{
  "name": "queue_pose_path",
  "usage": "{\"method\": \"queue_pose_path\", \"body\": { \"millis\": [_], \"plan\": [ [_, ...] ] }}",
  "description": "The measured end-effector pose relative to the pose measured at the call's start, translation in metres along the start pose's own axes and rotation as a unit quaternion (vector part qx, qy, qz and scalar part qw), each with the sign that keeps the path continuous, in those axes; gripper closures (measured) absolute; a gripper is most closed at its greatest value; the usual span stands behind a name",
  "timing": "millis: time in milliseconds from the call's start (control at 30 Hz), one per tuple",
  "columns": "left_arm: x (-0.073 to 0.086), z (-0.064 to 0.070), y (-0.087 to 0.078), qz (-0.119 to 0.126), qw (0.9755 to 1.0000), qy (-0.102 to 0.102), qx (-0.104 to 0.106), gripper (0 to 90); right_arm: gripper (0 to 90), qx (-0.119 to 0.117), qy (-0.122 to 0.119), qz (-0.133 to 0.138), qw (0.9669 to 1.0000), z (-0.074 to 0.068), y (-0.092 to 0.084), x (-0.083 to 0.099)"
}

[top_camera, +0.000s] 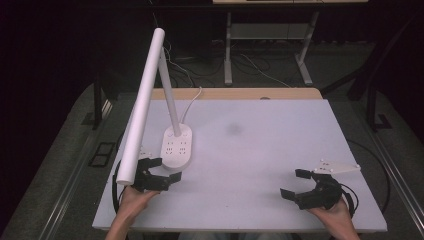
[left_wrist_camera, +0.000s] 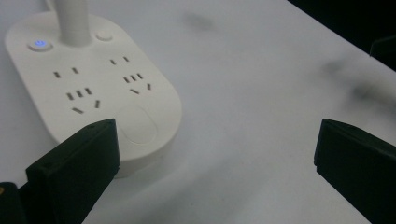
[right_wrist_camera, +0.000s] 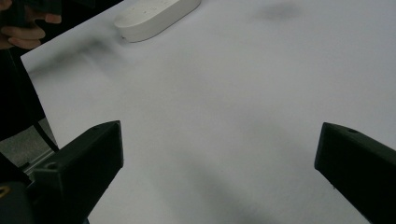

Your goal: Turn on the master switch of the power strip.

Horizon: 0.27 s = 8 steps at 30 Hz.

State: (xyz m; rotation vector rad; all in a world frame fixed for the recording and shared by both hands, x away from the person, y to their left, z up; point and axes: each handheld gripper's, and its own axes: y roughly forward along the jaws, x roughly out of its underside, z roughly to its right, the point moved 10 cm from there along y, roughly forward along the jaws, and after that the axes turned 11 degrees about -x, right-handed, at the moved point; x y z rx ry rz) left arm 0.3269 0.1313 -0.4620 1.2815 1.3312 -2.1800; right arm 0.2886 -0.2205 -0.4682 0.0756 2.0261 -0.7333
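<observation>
1. We see the white table (top_camera: 260, 150) evenly lit from above, surroundings dark.
2. We find soft smudgy shadows upper right in both gripper views.
3. We notice near jaws slightly blurred.

Smooth white plastic lamp base (left_wrist_camera: 93, 84), matt white table (top_camera: 260, 150), matt black jaws

Two black, blocky grippers are seen, left (top_camera: 162, 171) and right (top_camera: 295, 182); a grey three-cornered plate (top_camera: 337, 168) is carried by the right.
</observation>
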Motion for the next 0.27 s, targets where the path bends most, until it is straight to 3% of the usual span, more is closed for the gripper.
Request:
{"method": "queue_pose_path", "body": {
  "millis": [267],
  "plan": [
    [0.017, 0.013, 0.008, -0.012, 0.9997, 0.011, 0.018, 0.0, 0.6, -0.001, 0.004, -0.003, 1.0000, 0.000, 0.000, 0.001]
  ]
}}
